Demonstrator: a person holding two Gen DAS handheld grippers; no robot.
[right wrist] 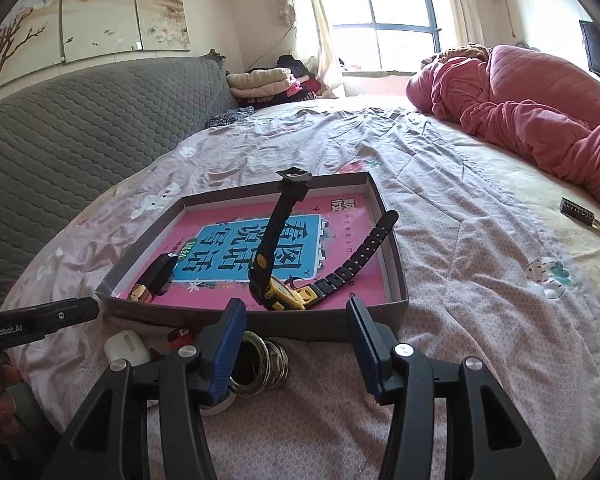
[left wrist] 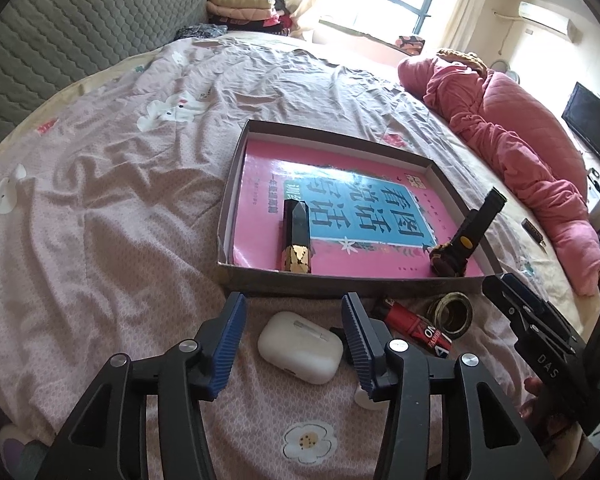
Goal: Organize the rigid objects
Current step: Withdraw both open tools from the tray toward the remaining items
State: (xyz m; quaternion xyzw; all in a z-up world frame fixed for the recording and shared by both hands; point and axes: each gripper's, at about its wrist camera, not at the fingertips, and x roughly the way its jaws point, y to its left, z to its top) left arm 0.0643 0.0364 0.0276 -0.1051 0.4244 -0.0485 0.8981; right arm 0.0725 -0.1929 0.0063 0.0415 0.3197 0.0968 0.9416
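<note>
A shallow brown box (left wrist: 236, 200) (right wrist: 396, 264) lies on the bed with a pink and blue book (left wrist: 340, 208) (right wrist: 228, 240) flat inside. On the book rest a black and gold faceted case (left wrist: 296, 240) (right wrist: 156, 276) and a black and yellow watch (left wrist: 460, 244) (right wrist: 284, 280). In front of the box lie a white earbud case (left wrist: 300, 346) (right wrist: 126, 346), a red and black tube (left wrist: 412, 324) and a metal ring (left wrist: 452, 312) (right wrist: 260, 368). My left gripper (left wrist: 294, 340) stands open around the earbud case, pads apart from it. My right gripper (right wrist: 296, 344) is open above the sheet, near the ring.
A pink quilt (left wrist: 520, 136) (right wrist: 540, 112) is heaped along the bed's right side. A small dark tag (right wrist: 580, 210) lies on the sheet near it. A grey padded headboard (right wrist: 80, 120) runs on the left, with folded clothes (right wrist: 260, 80) at the far end.
</note>
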